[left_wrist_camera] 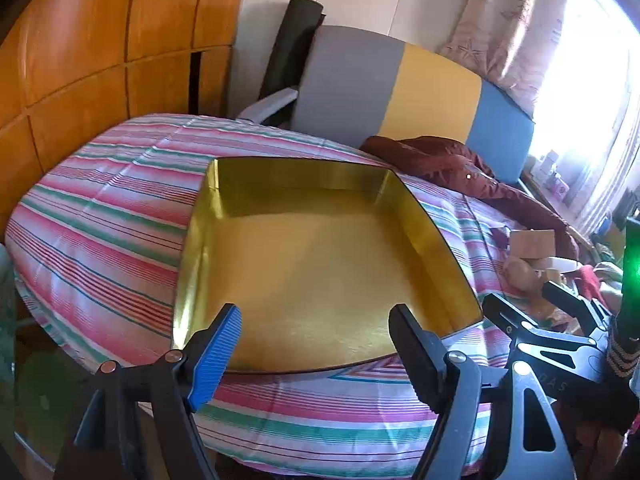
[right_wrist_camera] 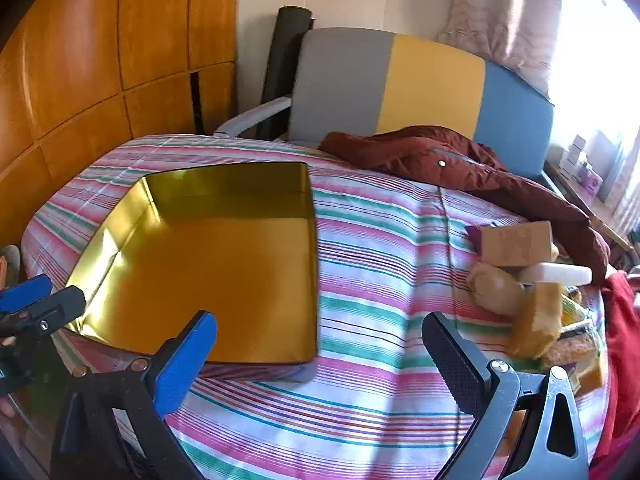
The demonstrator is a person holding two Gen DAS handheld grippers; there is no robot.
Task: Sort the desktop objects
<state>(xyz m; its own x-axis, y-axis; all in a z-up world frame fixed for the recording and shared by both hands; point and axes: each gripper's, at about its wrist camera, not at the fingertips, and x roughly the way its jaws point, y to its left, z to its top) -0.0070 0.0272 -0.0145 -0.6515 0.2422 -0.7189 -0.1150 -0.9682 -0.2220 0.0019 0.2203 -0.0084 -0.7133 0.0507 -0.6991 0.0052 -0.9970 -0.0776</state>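
A gold tray (left_wrist_camera: 320,264) sits on the striped cloth (left_wrist_camera: 120,216) w/ nothing inside, its shiny walls catching window light. My left gripper (left_wrist_camera: 316,344) hovers over the tray's near edge, fingers spread wide, holding nothing. My right gripper (right_wrist_camera: 320,360) hangs just right of the tray (right_wrist_camera: 208,280), over the cloth (right_wrist_camera: 400,272), also wide open & empty. The items to sort, a cardboard box (right_wrist_camera: 516,242), a white bottle (right_wrist_camera: 560,274) & yellow packets (right_wrist_camera: 536,320), lie piled at the cloth's right side.
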